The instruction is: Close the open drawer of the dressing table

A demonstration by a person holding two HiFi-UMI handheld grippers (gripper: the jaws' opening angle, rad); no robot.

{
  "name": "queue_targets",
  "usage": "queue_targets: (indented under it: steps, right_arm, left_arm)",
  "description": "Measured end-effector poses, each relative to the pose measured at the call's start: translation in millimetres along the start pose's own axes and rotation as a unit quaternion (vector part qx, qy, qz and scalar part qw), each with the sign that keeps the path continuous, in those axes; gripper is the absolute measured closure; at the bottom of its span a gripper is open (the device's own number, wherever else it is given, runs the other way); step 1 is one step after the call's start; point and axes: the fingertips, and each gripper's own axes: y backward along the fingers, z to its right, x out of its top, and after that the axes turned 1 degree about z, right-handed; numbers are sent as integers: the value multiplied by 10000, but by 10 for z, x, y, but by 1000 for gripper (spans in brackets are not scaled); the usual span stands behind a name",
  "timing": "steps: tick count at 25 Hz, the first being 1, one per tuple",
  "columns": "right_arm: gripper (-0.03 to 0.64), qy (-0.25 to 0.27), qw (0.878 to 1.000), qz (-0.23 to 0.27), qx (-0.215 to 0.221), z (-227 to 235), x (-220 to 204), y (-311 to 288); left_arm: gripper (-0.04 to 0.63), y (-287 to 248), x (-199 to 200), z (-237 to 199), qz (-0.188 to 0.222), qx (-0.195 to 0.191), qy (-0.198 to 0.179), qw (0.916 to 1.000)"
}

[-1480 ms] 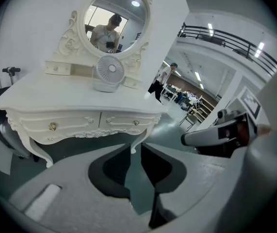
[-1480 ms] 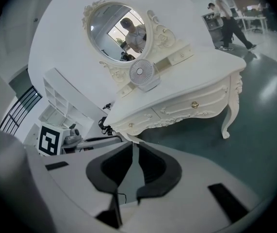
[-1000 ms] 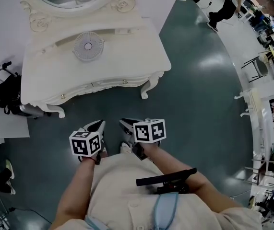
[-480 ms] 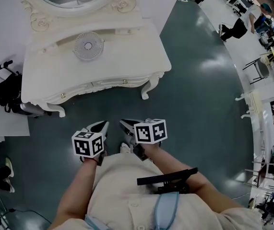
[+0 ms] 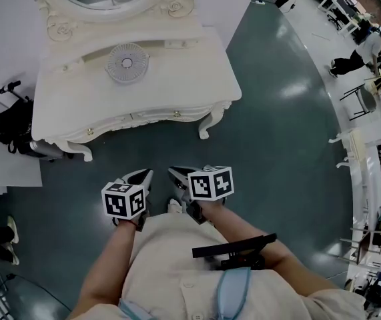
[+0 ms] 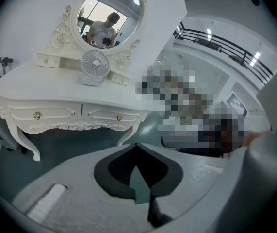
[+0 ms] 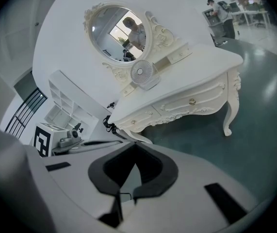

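Left tool (image 6: pixel 137 146) and right tool (image 7: pixel 135 146): jaws pressed together, nothing between them. Both are held low at the centre of the head view, well apart from the dressing table (image 5: pixel 177 79) at upper left.

The left front drawer (image 6: pixel 46 114) and right front drawer (image 6: pixel 111 115) sit flush with the carved apron, and neither stands out. The small drawers by the mirror (image 7: pixel 119 30) are too small to judge.

Judgement: the drawer lies shut, as the task wants. Check the seams along both fronts. A front standing proud would want a straight, square push beside its knob.

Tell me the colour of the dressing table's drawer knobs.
Gold; the drawer knobs show best in the left gripper view.
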Motion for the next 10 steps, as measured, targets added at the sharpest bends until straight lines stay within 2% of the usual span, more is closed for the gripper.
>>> queue_targets:
  steps: [10]
  right_arm:
    - [601, -22, 10000, 7, -28, -11, -37, 5]
  left_arm:
    - [586, 42, -39, -17, -1, 42, 38, 10000]
